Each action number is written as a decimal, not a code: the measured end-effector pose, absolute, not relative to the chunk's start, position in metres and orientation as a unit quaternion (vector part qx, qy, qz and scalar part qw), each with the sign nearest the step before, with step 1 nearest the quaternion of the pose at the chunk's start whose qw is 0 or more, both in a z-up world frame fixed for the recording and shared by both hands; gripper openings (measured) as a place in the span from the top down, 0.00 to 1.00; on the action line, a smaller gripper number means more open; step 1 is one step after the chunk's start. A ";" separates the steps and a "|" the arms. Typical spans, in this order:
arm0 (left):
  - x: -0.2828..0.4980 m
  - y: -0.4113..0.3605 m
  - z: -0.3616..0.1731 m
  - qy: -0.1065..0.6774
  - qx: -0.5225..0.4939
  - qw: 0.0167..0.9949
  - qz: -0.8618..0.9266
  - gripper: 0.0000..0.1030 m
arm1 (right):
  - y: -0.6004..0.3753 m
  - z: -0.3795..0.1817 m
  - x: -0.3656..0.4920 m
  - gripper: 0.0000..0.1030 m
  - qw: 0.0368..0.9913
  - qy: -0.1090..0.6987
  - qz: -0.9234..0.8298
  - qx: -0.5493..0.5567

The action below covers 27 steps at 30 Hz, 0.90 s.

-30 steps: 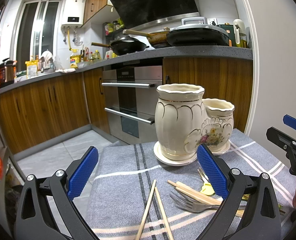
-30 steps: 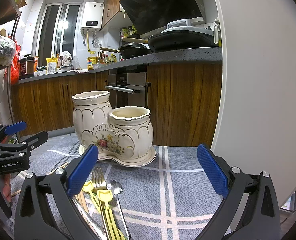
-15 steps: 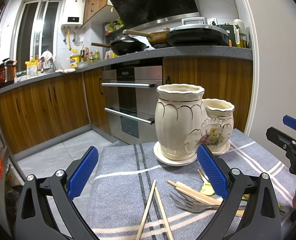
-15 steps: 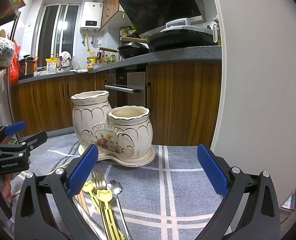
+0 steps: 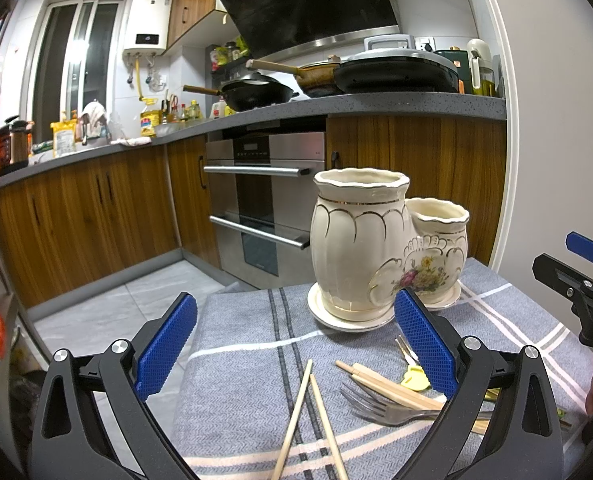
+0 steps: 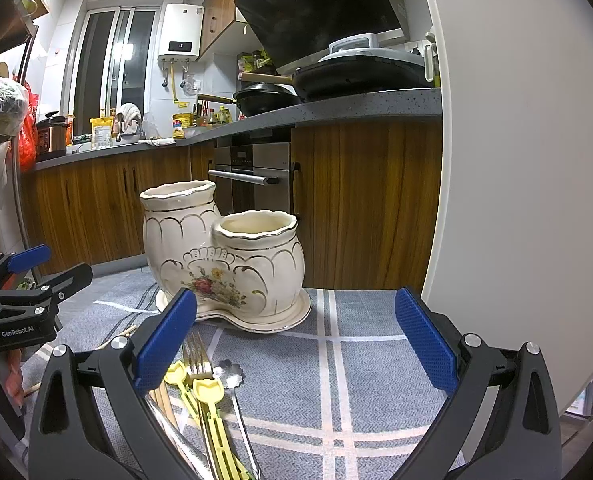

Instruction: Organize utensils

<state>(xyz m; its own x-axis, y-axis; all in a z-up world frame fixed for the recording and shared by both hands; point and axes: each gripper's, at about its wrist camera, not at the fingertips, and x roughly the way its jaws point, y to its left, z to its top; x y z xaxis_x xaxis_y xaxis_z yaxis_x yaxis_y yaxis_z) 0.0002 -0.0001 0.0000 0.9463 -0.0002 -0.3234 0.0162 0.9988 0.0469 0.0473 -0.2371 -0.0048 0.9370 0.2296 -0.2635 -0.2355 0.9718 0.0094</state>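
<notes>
A cream ceramic double-pot utensil holder (image 5: pixel 376 248) stands on its saucer on the grey striped cloth; it also shows in the right wrist view (image 6: pixel 224 256). Both pots look empty. My left gripper (image 5: pixel 296 344) is open and empty, above two loose chopsticks (image 5: pixel 308 416). A metal fork (image 5: pixel 380 404), more wooden chopsticks (image 5: pixel 380 380) and a yellow utensil (image 5: pixel 414 376) lie to their right. My right gripper (image 6: pixel 296 344) is open and empty; yellow utensils (image 6: pixel 204 396), a fork (image 6: pixel 196 356) and a metal spoon (image 6: pixel 228 372) lie at its left finger.
The grey cloth (image 5: pixel 248 360) covers a small table whose far edge drops to the kitchen floor. A white wall (image 6: pixel 516 160) stands close on the right. Wooden cabinets and an oven (image 5: pixel 264 204) are behind. Each gripper shows at the edge of the other's view.
</notes>
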 end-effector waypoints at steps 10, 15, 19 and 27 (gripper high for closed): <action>0.008 0.005 -0.004 0.165 0.026 0.986 -0.007 0.05 | -0.246 0.001 0.046 0.05 0.988 0.118 0.097 -0.014; 0.006 0.026 0.017 0.165 0.028 0.985 0.046 0.05 | -0.268 0.004 0.045 0.05 0.993 0.089 0.077 -0.007; 0.004 0.030 0.022 0.187 0.026 0.981 0.039 0.05 | -0.275 0.012 0.045 0.05 0.990 0.083 0.110 -0.018; 0.014 0.023 -0.013 0.318 0.048 0.947 -0.022 0.05 | -0.259 -0.013 0.062 0.05 0.959 0.221 0.171 -0.050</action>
